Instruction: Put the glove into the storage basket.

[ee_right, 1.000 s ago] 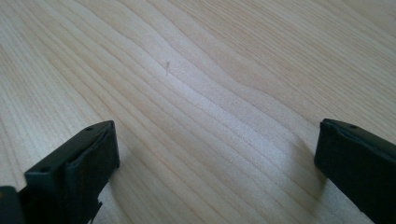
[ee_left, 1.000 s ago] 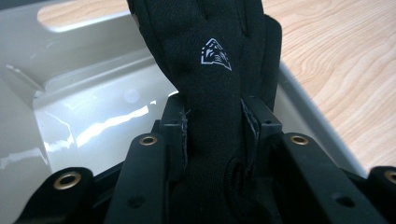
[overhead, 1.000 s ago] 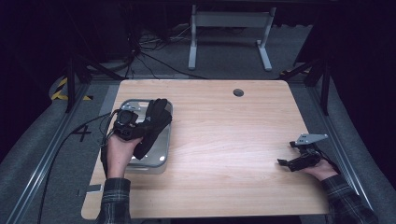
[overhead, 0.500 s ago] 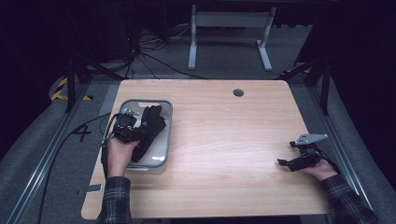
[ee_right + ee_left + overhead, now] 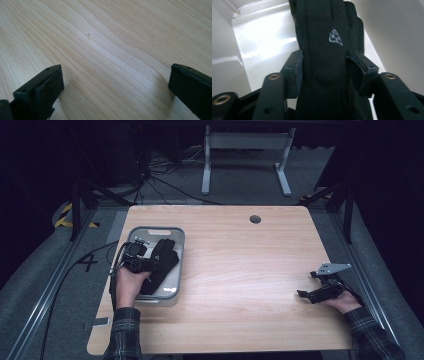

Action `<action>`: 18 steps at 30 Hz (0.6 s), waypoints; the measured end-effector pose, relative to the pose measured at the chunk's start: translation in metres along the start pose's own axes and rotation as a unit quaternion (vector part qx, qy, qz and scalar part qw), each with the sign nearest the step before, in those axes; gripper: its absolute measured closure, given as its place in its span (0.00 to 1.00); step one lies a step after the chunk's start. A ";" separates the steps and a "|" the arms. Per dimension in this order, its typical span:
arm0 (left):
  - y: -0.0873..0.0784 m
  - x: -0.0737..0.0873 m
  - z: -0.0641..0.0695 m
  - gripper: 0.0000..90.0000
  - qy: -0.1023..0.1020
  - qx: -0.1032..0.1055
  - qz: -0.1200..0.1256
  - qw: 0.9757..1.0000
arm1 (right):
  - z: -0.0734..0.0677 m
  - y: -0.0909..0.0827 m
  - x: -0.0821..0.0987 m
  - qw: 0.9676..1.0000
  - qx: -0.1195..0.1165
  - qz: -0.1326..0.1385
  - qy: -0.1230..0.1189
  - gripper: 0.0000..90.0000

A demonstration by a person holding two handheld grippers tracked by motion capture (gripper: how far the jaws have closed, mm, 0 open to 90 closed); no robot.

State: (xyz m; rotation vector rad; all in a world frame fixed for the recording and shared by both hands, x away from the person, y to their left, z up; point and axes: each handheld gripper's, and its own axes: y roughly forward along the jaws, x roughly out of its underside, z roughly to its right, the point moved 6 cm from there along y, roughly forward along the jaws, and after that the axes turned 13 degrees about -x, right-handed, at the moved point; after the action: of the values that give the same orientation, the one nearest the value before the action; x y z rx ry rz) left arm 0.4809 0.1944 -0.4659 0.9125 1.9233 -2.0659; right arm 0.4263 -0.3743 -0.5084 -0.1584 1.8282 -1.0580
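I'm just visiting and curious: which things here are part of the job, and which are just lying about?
In the job:
- black glove
- grey tray
- left claw, just opening around the glove

Lying about:
- right claw, open on the table
- metal stand behind

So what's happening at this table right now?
A person works with a hand-held gripper in each hand. The left gripper has lowered a black glove into the grey tray; its jaws have just been opening, the glove between them. The right gripper rests open on the wooden table, holding nothing.
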 end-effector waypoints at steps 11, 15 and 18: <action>-0.018 -0.005 -0.009 0.34 -0.011 -0.018 0.037 0.999 | 0.000 0.000 0.000 1.000 0.001 0.000 0.001 0.00; -0.027 -0.009 -0.007 0.30 -0.006 -0.016 0.052 0.999 | 0.000 0.000 0.000 1.000 0.001 0.000 0.001 0.00; -0.035 -0.013 0.001 0.28 -0.005 -0.001 0.068 0.998 | 0.000 0.000 0.000 1.000 0.001 0.000 0.001 0.00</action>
State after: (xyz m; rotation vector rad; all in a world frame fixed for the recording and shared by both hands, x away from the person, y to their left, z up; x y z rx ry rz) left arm 0.4727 0.1951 -0.4291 0.9997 1.8036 -1.9881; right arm 0.4263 -0.3746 -0.5084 -0.1553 1.8298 -1.0597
